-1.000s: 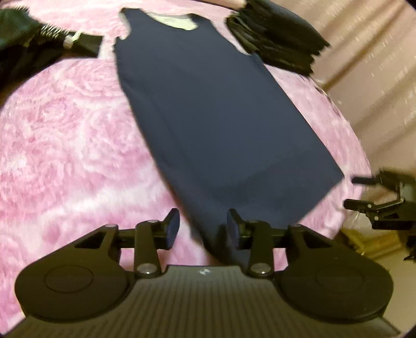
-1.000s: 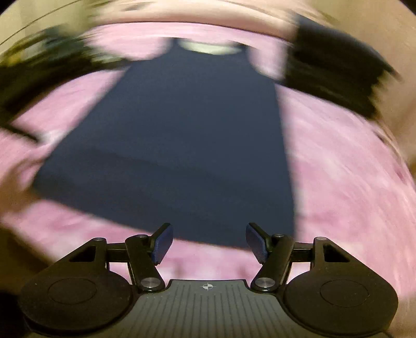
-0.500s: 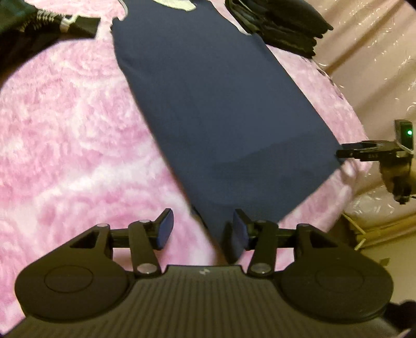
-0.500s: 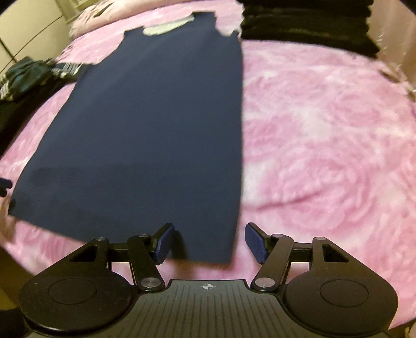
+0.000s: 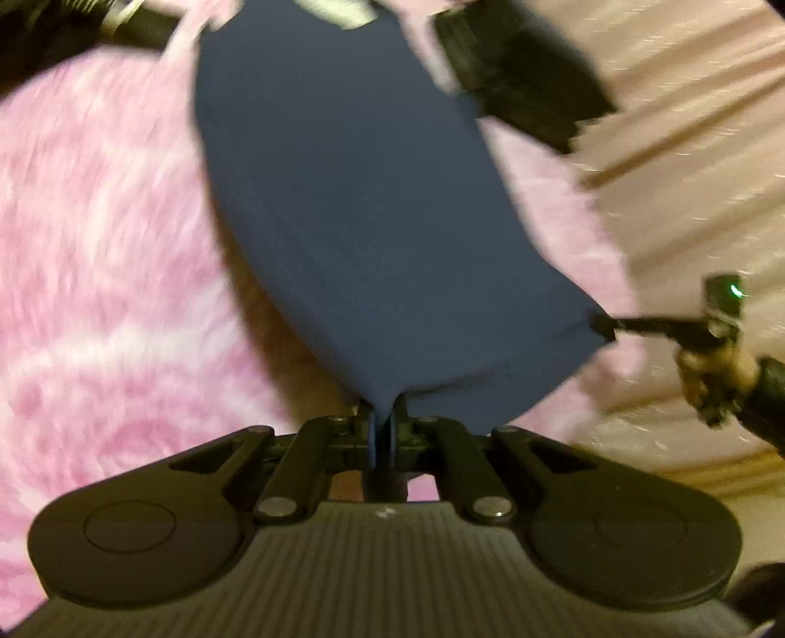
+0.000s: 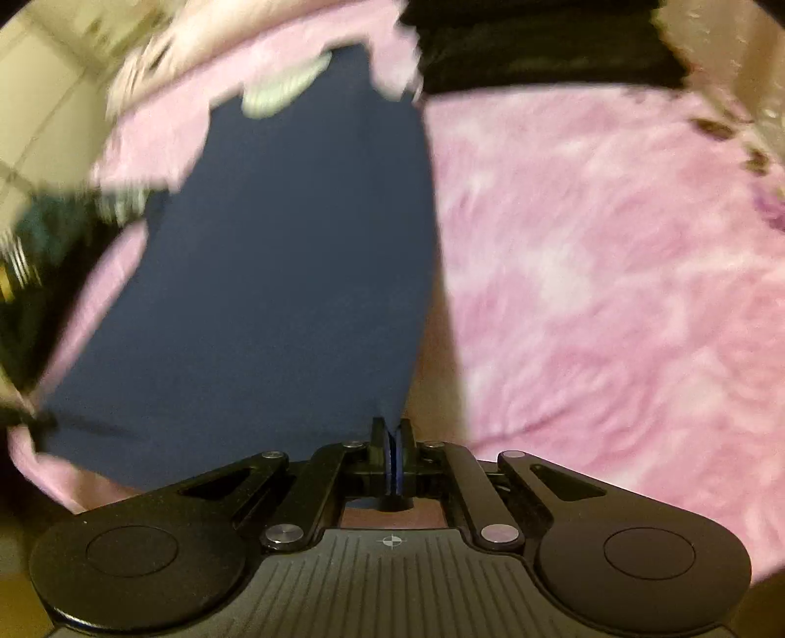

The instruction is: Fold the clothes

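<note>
Where half a second ago both sets of jaws stood wide at the hem, the left gripper (image 5: 384,421) and right gripper (image 6: 394,438) are now clamped on the bottom corners of the dark navy sleeveless top (image 5: 353,206), lifting its hem off the pink fleecy blanket (image 5: 98,275); the first fold can likely begin. Motion blur smears the neckline and the stack of black folded clothes (image 6: 535,44).

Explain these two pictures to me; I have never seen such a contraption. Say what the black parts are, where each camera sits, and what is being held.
No robot here: a person holds a two-finger gripper in each hand, each carrying a fisheye camera looking along its fingers. One picture comes from the left gripper, the other from the right gripper. Both are shut on the bottom corners of a navy sleeveless top spread over a pink fluffy blanket. A stack of dark folded clothes lies near the top's neck end.
</note>
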The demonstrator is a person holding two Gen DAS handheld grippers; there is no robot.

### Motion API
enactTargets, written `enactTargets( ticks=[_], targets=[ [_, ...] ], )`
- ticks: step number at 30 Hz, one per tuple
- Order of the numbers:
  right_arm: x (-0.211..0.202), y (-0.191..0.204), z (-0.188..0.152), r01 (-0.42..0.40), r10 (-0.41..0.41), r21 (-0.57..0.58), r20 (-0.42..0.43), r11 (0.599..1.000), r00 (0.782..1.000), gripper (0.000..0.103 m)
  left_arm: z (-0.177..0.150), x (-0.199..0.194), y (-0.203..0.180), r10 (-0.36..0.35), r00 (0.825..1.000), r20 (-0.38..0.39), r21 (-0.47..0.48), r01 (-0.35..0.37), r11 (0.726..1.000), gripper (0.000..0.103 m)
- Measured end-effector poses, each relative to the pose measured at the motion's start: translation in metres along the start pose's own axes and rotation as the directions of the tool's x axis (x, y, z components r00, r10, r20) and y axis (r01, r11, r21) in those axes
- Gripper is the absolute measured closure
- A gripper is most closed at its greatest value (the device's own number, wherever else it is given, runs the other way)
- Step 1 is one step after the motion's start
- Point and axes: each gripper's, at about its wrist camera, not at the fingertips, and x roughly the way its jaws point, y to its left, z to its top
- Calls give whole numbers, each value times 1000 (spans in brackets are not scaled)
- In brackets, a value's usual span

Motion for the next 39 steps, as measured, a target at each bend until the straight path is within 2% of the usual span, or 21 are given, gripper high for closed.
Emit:
enactTargets(
  ticks=[2,5,10,14,17,19,22,26,29,32,34,37,39],
  targets=[
    [-15,-3,4,-16,14,58,29,998,999,103,8,-18,-7,-26,998,-58,6,26,1000,101],
    [21,-2,-6,75,-74,11,-17,997,997,103,7,-12,6,-47,995,-89,-93,39,995,101],
    [94,1,-37,176,-186,-95,-107,980,977,103,-5,38,42,35,991,-130,-158,-56,986,100],
    [79,5,-63,149,-164,-119,-131,982,978,103,-23,53,46,26,981,-190,-150,-55,987,101],
    [62,3,-68,147,-161,-112,-122,983,979,103,-34,41,35,18,978,-207,-134,-47,990,102],
    [66,6,-63,148,-160,-104,-116,983,980,103,-38,37,35,17,977,-210,-151,-50,987,103],
    [77,10,-56,156,-174,-147,-119,977,977,103,-34,40,38,44,976,-214,-139,-75,987,103],
    [86,7,-57,175,-200,-178,-136,968,970,103,-29,41,30,89,968,-236,-65,-108,992,103],
    [82,3,-62,219,-249,-199,-142,955,958,103,-33,41,29,116,958,-263,-57,-135,989,103],
    [68,12,-58,252,-279,-248,-77,935,957,103,-40,32,30,159,942,-296,-42,-179,983,102],
    [62,24,-50,230,-243,-268,-17,936,970,103,-38,22,23,202,939,-277,-3,-211,977,102],
    [72,44,-37,145,-144,-283,23,948,989,103,-20,9,18,204,965,-167,1,-206,978,100],
    [90,57,-30,65,-60,-288,27,955,998,103,-3,16,13,191,977,-98,13,-191,982,89]
  ],
)
